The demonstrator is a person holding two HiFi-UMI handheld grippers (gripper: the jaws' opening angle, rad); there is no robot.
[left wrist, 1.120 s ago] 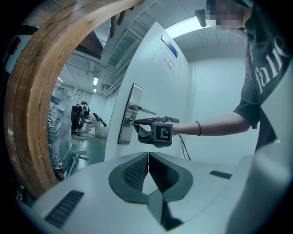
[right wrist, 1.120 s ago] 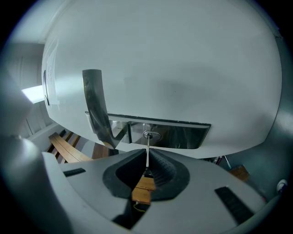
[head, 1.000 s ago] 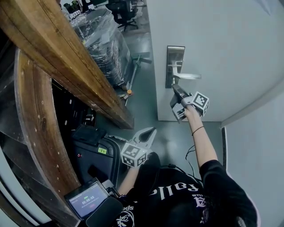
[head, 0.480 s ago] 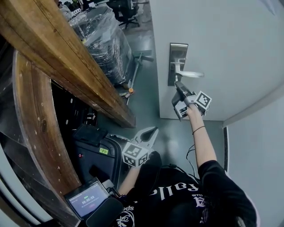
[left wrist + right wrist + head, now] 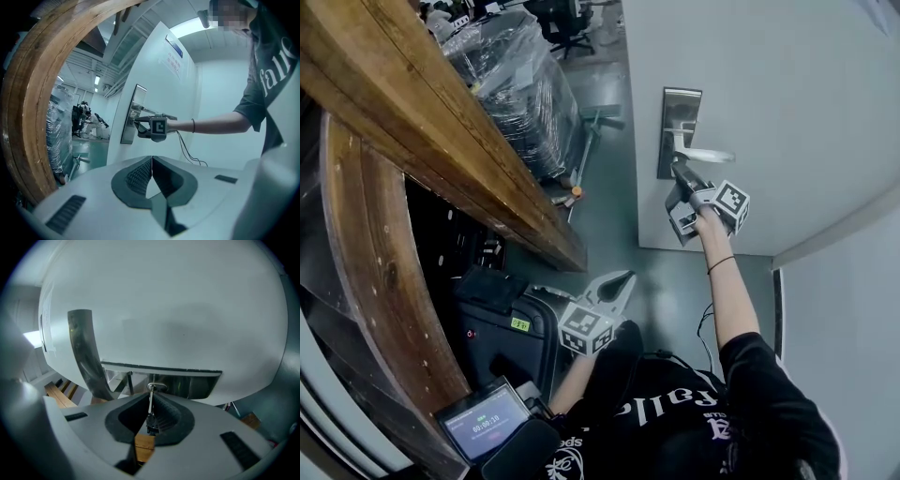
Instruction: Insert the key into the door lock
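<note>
The white door (image 5: 787, 103) carries a steel lock plate (image 5: 680, 127) with a lever handle (image 5: 710, 156). My right gripper (image 5: 679, 172) is raised to the plate's lower end, just under the handle. It is shut on a thin metal key (image 5: 150, 404). The key points straight at the keyhole (image 5: 156, 387) in the shiny plate (image 5: 192, 385), its tip at or in the hole. The handle (image 5: 83, 352) curves past on the left. My left gripper (image 5: 617, 283) hangs low over the floor, shut (image 5: 151, 161) with nothing in it. It looks toward the right gripper (image 5: 140, 125) at the plate (image 5: 129, 117).
A heavy wooden beam (image 5: 422, 122) slants along the left. Plastic-wrapped goods (image 5: 520, 94) stand behind it. A black case (image 5: 502, 333) and a timer screen (image 5: 483, 424) lie by my legs. A cable (image 5: 705, 328) trails on the grey floor.
My right gripper has moved up and in toward the lock plate with the key, from below the handle to the keyhole. The left gripper has stayed put.
</note>
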